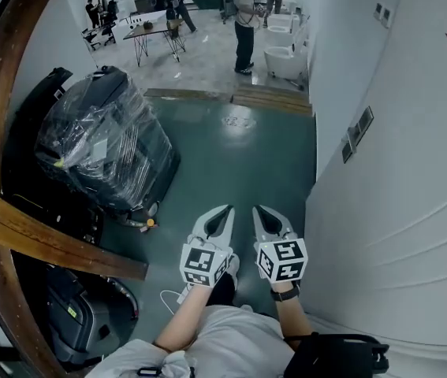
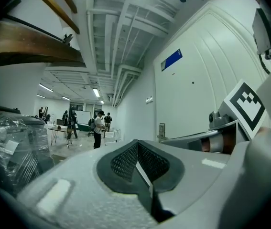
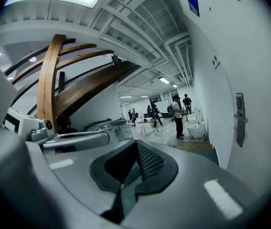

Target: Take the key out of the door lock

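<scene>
My left gripper (image 1: 221,213) and right gripper (image 1: 262,212) hang side by side over the green floor, both shut with nothing between the jaws. The left gripper (image 2: 138,162) and the right gripper (image 3: 134,165) show closed pads in their own views. A white door (image 1: 412,179) stands to the right, with a grey lock plate (image 1: 358,131) on it, well ahead of both grippers. That lock plate with its handle (image 3: 240,119) shows at the right of the right gripper view, and small and far as the lock plate (image 2: 161,129) in the left gripper view. I cannot make out a key.
A black machine wrapped in clear plastic (image 1: 105,144) stands to the left. Curved wooden beams (image 1: 50,242) cross the left edge. Ahead, a wooden step (image 1: 231,96) leads to a hall with a person (image 1: 244,22), tables and white toilets (image 1: 286,53).
</scene>
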Available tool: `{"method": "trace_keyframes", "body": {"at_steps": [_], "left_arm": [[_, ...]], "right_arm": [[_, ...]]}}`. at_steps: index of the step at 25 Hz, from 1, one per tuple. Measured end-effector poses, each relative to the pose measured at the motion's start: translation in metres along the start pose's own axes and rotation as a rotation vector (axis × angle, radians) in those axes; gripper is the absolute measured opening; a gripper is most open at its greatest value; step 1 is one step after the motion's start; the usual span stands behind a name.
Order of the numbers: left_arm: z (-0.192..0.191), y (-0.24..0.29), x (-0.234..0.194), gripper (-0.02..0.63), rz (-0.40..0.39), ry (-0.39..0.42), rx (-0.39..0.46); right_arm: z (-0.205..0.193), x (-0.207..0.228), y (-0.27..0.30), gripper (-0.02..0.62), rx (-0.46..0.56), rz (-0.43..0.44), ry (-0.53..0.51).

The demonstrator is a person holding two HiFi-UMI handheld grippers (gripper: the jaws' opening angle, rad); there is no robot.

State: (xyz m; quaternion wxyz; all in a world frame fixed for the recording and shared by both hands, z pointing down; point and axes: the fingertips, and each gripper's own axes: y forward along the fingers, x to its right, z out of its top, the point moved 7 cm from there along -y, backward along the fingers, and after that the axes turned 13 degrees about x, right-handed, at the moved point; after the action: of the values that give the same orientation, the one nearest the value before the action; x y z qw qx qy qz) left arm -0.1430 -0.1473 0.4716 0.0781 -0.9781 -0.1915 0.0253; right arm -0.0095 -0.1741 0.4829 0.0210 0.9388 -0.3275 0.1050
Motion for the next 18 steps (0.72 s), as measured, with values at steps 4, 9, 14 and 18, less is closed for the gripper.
{"method": "trace_keyframes", "body": {"at_steps": [4,9,14,18], "left_arm": [[-0.019,0.059,-0.042,0.0,0.005,-0.03,0.014],[-0.004,0.145,-0.105,0.0,-0.019,-0.011,0.101],[-0.003,0.197,-0.17,0.0,-0.007,-0.01,0.125],[-0.021,0.237,-0.204,0.0,-0.039,-0.089,0.092]], "right_arm": [[0.002,0.031,0.063,0.003,-0.012,0.0,-0.043],[0.045,0.065,0.161,0.003,0.103,-0.027,-0.086],[0.069,0.105,0.228,0.003,0.249,-0.141,-0.127],[0.063,0.13,0.28,0.003,0.19,-0.145,-0.131]]}}
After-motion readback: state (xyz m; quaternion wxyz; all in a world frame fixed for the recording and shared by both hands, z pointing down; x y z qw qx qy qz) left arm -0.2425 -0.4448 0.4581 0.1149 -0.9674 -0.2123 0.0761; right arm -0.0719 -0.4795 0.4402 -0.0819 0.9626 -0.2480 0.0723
